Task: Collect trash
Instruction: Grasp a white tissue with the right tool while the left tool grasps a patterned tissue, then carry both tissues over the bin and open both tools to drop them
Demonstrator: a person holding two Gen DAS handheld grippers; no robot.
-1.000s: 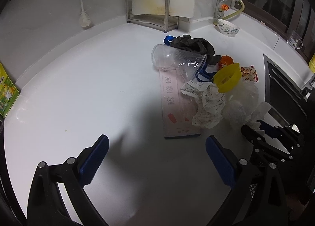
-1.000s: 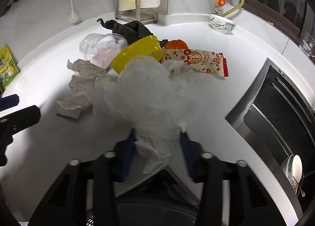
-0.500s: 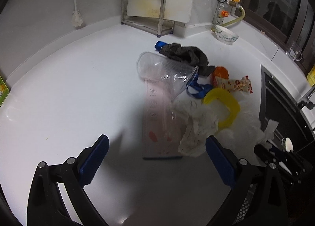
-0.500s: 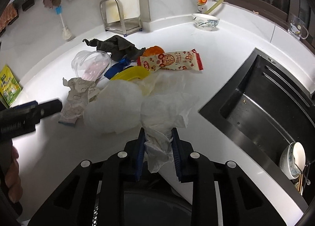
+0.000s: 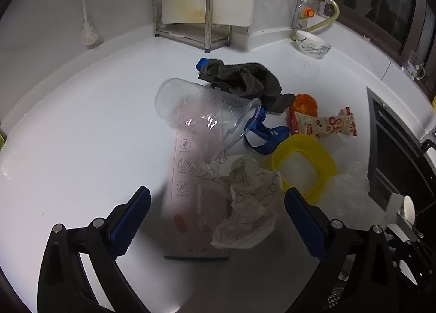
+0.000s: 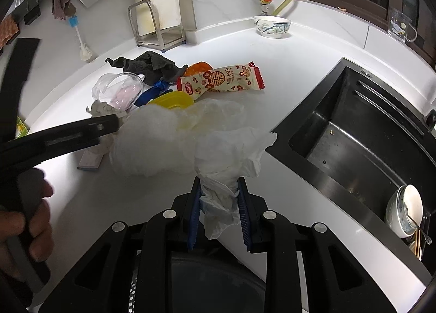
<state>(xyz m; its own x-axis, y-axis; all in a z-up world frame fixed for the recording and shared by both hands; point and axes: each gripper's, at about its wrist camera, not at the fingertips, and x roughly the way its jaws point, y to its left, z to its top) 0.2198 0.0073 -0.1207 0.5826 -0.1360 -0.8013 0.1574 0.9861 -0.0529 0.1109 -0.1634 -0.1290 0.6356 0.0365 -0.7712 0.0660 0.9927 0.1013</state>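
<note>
Taking the clear cup [image 5: 207,111] as landmark: left of it the counter [image 5: 81,135] is bare right to the wall, a wide lane for a gripper. In front of it the flat box [image 5: 190,190] and crumpled paper [image 5: 245,204] fill the ground between the left gripper's [image 5: 218,220] spread blue pads. Behind it lies the dark cloth [image 5: 242,81], with open counter beyond up to the metal rack [image 5: 185,13]. Right of it the blue strap [image 5: 265,135], yellow lid [image 5: 302,165], snack packet [image 5: 324,123] and plastic bag [image 6: 169,138] crowd together. Past those, the sink [image 6: 354,135] drops away.
</note>
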